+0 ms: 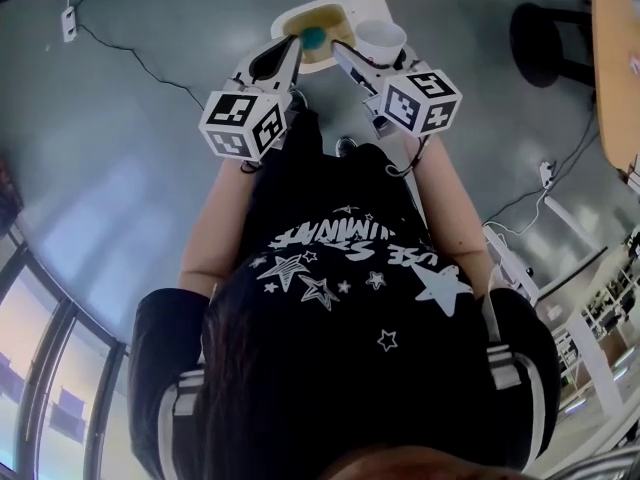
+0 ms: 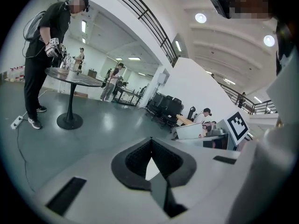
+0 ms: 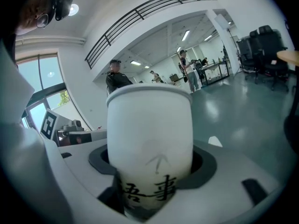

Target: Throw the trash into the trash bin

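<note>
Your black star-printed shirt is filling the near field of the head view, with both bare forearms reaching forward from it. Beyond the forearms, the two marker cubes are sitting side by side, apart from each other. Your left gripper is standing clenched: its dark pads are meeting at the tips, and no identifiable item is showing between them; a pale sliver is visible in the gap behind the tips, and I cannot tell what it is. Your right gripper is grasping the white paper cup upright, its pads pressing on the lower wall where black printed characters are showing. In the head view the cup is appearing at the right edge of the white trash bin, overlapping its rim; whether it is hanging over the opening cannot be confirmed. Inside the bin, a yellowish lining is showing with a small teal item lying in it. Farther out, a grey glossy floor is spreading around the bin, and a black stool is standing well apart at the right.
</note>
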The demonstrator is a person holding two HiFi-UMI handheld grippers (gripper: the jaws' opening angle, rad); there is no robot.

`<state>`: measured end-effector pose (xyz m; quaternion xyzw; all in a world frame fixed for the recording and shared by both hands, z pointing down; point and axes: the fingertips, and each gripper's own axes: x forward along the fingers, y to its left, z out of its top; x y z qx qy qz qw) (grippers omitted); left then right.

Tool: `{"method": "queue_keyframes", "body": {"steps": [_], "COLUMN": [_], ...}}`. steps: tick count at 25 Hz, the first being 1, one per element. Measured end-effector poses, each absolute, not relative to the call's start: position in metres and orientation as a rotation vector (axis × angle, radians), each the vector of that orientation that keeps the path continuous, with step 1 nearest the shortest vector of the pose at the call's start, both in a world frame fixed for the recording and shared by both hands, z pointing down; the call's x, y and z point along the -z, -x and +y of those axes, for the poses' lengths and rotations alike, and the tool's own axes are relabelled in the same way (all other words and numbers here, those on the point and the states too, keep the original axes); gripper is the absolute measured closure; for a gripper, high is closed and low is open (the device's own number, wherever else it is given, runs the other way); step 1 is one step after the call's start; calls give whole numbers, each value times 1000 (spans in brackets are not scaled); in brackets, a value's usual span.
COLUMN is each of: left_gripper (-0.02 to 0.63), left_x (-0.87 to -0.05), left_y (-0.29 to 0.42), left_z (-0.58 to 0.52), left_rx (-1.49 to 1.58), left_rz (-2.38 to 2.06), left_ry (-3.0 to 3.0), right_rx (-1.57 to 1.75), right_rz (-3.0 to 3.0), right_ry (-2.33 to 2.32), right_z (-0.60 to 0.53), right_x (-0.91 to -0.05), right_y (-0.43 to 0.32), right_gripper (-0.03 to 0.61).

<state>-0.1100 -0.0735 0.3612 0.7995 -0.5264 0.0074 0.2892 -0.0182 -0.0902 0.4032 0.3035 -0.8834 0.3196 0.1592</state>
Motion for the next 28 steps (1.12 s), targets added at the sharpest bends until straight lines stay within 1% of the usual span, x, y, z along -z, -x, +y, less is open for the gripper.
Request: {"method": "queue_keyframes", "body": {"steps": [11,21,28], "left_gripper": [603,603,603], "left_x": [-406,-437,-479], "left_y": [136,126,116], "left_z": [-95,-107,-117], "left_rx": [-82,-117,-162], "left_rz": [-1379,-1400,-1412], "left_ry": [-2076,-2013,-1983], "right_rx": [-964,-1014,-1013], "right_rz": [-2462,-2416,-2372], "right_ry": [-888,-845,-786], "right_z": [-113,-130,-141], "right_x": [-447,-490,-537], "right_y": [49,50,52], "right_gripper": [258,258,258]}}
